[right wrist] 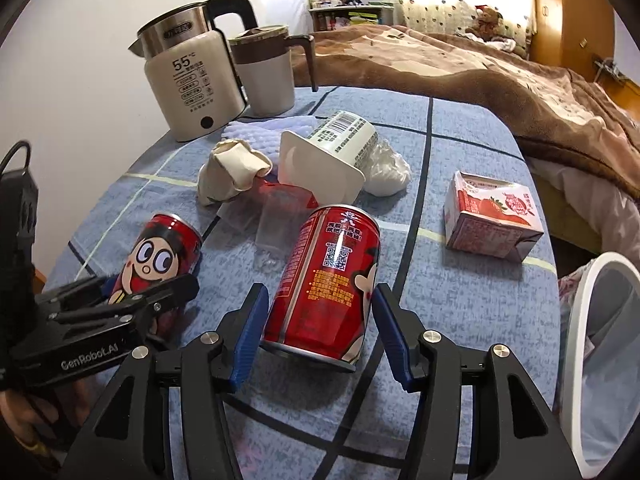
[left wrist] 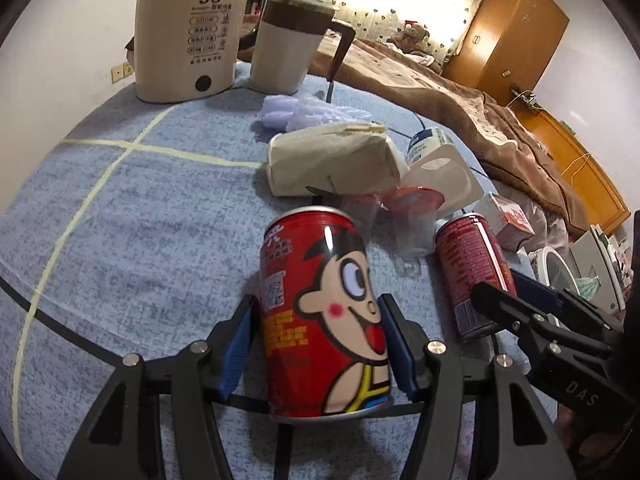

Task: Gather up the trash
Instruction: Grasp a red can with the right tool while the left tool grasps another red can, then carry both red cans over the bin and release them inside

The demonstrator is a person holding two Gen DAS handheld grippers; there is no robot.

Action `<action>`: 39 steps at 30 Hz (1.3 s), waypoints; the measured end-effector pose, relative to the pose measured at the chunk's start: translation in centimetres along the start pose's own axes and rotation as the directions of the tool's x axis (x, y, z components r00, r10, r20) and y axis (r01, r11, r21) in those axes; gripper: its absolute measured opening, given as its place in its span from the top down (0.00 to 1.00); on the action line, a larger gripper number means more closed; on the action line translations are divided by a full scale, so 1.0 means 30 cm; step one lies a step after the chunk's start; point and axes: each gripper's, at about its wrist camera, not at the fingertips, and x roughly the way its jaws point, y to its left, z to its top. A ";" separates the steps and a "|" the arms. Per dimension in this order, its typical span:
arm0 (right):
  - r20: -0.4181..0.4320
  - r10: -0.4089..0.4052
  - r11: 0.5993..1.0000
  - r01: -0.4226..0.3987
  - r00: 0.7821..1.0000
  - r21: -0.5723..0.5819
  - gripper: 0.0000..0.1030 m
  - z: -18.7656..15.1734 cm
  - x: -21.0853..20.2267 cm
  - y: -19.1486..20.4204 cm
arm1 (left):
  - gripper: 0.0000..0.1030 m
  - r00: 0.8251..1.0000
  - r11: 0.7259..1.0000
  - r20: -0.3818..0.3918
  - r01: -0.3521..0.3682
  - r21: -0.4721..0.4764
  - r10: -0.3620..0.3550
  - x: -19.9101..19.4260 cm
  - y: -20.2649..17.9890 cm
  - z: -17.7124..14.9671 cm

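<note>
Blue checked worktop (right wrist: 460,140), each tool (left wrist: 318,344) (right wrist: 318,332) half-open astride its own red cartoon drink can (left wrist: 320,312) (right wrist: 324,284), grip unclear.

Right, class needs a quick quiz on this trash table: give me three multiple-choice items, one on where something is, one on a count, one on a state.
1. Where is the strawberry carton?
A. On top of the kettle
B. On the cloth, on its own
C. Inside the bin

2. How many red cans are there?
A. One
B. Two
C. Four

3. How does the white cup sit?
A. Upright, lid on
B. Upside down on its rim
C. On its side, mouth open

Answers:
1 B, it rests on the blue cloth with bare cloth all round it.
2 B, both wrist views show the same two cans.
3 C, its open mouth faces the right wrist camera and its label side faces up.
</note>
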 end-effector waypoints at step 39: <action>0.008 -0.064 0.998 0.064 0.998 -0.001 0.47 -0.079 -0.060 -0.042 | 0.45 0.998 0.995 -0.001 0.058 0.083 -0.058 -0.030 -0.167 -0.045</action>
